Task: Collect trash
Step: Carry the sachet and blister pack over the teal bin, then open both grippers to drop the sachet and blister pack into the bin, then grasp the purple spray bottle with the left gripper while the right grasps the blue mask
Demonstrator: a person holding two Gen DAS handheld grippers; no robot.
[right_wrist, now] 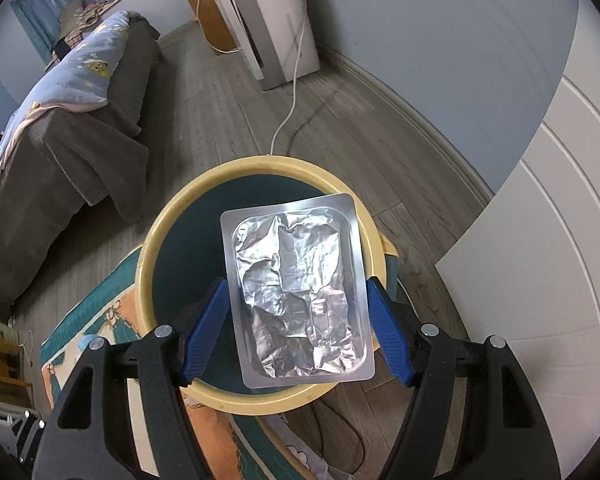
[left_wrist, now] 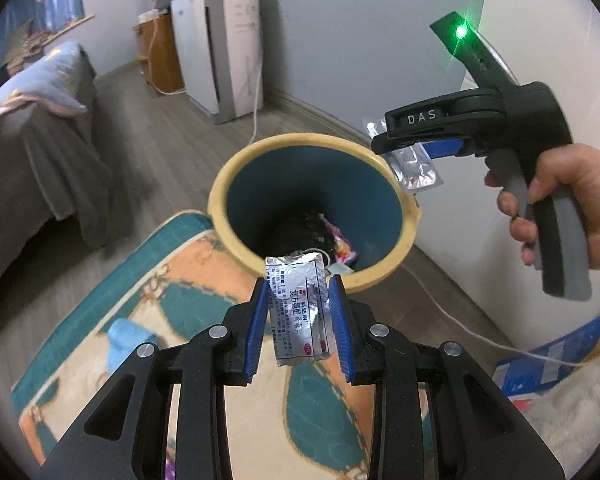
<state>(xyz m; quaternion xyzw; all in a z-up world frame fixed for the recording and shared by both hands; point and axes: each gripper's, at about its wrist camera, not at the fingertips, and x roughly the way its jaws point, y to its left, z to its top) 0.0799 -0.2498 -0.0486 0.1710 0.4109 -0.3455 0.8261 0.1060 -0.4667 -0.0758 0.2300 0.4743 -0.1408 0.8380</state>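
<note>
Nearest in the left wrist view, the left gripper [left_wrist: 300, 316] pinches one printed foil sachet [left_wrist: 298, 312] between its blue pads; the sachet stands upright at the near rim of the bin [left_wrist: 220, 184], not yet over the opening. Under it lies a patterned rug [left_wrist: 100, 300] whose far edge touches the bin's base; bare wood floor [left_wrist: 172, 120] stays open to the left, up to a draped sofa [left_wrist: 40, 152].

The right gripper [right_wrist: 296, 320] has its jaws spread wide on one flat foil blister pack [right_wrist: 296, 292] — each long edge of the pack meets a blue pad — and holds it directly over the bin mouth [right_wrist: 160, 240], covering most of the opening.

Count: two grippers, two pieces of trash held, one bin.

Only the left view shows the bin's interior — wrappers [left_wrist: 340, 244] at the bottom — and the person's hand [left_wrist: 572, 208] on the right gripper's handle, at the right. Only the right view shows the white panelled door [right_wrist: 540, 260] at the right. Farthest, in both: a white appliance [left_wrist: 216, 48] with a trailing cable [left_wrist: 256, 120], against the wall.
</note>
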